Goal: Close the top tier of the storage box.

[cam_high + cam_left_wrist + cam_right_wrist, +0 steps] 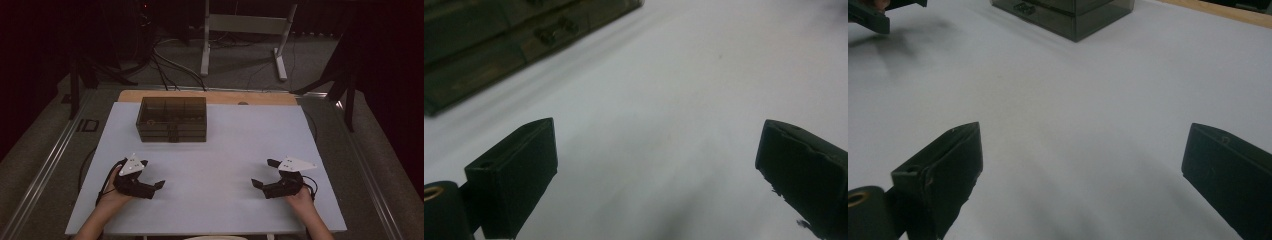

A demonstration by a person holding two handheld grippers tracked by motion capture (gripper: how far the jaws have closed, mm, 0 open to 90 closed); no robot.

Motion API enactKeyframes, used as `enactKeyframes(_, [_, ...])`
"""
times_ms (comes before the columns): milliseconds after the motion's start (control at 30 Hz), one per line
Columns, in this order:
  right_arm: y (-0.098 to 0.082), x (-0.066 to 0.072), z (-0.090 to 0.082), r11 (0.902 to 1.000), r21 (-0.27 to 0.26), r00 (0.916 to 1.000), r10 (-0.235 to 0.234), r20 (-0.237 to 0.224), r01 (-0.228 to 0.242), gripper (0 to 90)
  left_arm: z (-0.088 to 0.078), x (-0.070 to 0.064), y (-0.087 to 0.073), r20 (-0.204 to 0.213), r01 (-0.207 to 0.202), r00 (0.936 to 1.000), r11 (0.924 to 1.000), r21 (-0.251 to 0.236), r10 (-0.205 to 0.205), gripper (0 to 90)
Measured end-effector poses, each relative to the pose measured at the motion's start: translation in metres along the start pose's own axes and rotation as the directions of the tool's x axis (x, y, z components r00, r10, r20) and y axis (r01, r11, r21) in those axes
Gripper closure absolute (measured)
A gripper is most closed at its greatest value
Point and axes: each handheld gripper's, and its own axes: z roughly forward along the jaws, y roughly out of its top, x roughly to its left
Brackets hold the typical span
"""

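Observation:
A dark, smoky see-through box (171, 119) with compartments and a front latch stands toward the far left of the white table top (225, 145). My left gripper (152, 173) rests near the front left, held in a hand, its jaws wide apart and empty. My right gripper (264, 173) mirrors it near the front right, also open and empty. In the left gripper view the box (499, 45) lies at the upper left, well beyond the left gripper (656, 145). In the right gripper view the box (1068, 12) is far ahead of the right gripper (1080, 150).
A bare wooden strip (210, 96) runs along the table's far edge. Beyond it are a white stand's legs (242, 40) and cables (165, 65) on the floor. The other gripper (868, 12) shows at the top left of the right gripper view.

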Motion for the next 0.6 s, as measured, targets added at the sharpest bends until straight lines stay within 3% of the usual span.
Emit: enactKeyframes(600, [0.000,0.000,0.000,1.0000,0.004,1.0000,-0.004,0.002,0.004,3.0,-0.017,-0.001,-0.027,-0.041,0.028,0.9988,0.9980,0.056,-0.025,5.0])
